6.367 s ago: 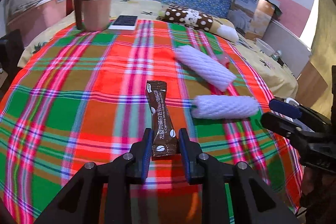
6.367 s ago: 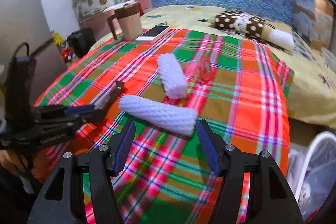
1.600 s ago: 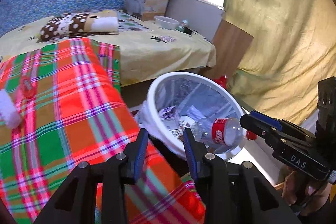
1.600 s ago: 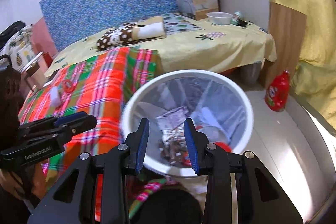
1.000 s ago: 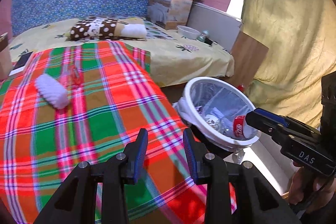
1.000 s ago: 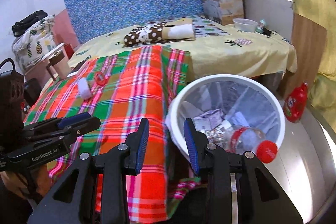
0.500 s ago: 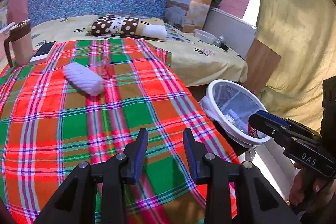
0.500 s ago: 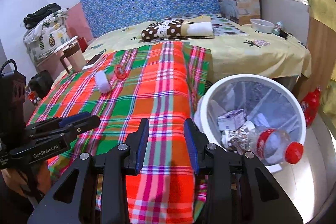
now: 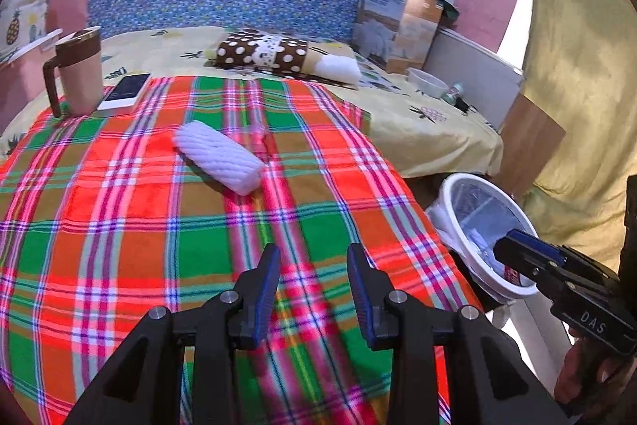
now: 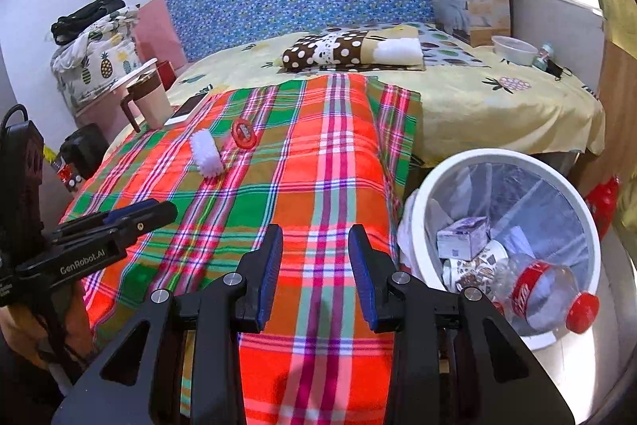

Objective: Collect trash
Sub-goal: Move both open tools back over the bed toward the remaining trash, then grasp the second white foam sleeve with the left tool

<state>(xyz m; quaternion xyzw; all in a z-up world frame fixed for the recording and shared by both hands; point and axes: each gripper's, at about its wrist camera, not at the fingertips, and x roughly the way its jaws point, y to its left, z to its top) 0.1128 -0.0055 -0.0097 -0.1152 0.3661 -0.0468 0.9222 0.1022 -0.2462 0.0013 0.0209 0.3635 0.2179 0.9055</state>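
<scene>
Both the left gripper (image 9: 312, 279) and right gripper (image 10: 314, 261) hover empty, jaws narrowly parted; the white ribbed foam sleeve (image 9: 219, 156) lies at eleven o'clock, awaiting the white round bin (image 10: 422, 202).

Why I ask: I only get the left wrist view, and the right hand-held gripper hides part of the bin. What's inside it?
Observer: A clear bottle with a red cap lies in the bin, on top of other litter.
Operator: Is there anything on the blanket besides the white sleeve?
Observer: Yes, a red disc lies close beside the sleeve on the blanket.
Operator: Is the right hand-held gripper carrying anything?
Observer: No. The right hand-held gripper is open and empty, over the blanket next to the bin.
</scene>
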